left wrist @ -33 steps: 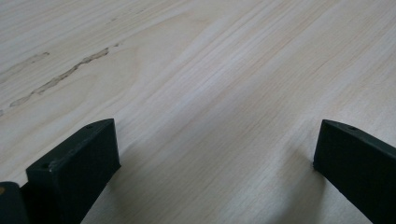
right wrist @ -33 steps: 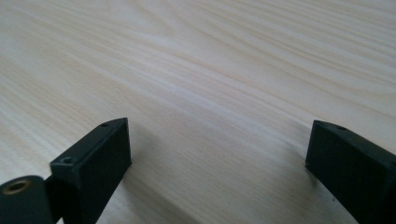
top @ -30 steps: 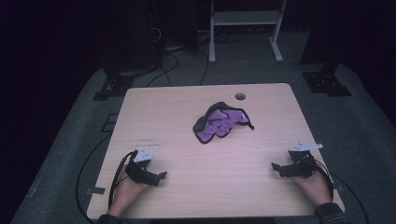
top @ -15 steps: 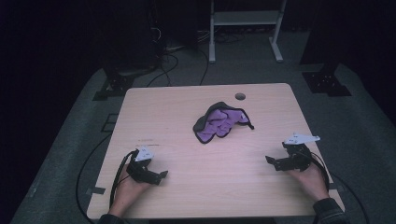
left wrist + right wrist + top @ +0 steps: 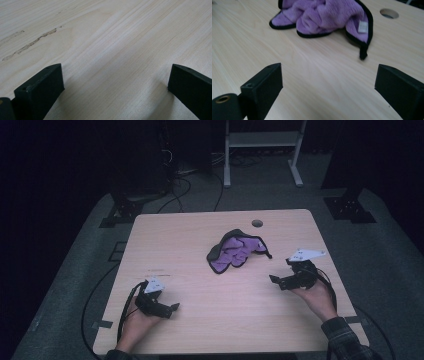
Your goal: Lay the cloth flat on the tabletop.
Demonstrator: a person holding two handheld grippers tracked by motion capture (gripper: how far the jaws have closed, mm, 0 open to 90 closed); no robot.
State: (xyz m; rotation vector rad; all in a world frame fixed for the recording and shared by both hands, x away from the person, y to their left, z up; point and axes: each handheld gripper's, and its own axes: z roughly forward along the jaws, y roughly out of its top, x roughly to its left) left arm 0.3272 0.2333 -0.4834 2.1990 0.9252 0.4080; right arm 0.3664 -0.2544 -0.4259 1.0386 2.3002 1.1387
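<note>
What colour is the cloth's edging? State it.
Black edging around the purple cloth, clearest in the right gripper view.

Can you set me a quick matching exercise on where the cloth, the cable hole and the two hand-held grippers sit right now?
Things:
1. purple cloth
2. cable hole
3. left hand-held gripper
4. right hand-held gripper

Places or states:
A. open, near left of the table
B. far edge, round
C. crumpled, mid-table
D. open, near the cloth's right side

Pairs: 1-C, 2-B, 3-A, 4-D

Bare table between right tool and cloth; seemingly unobstructed
</note>
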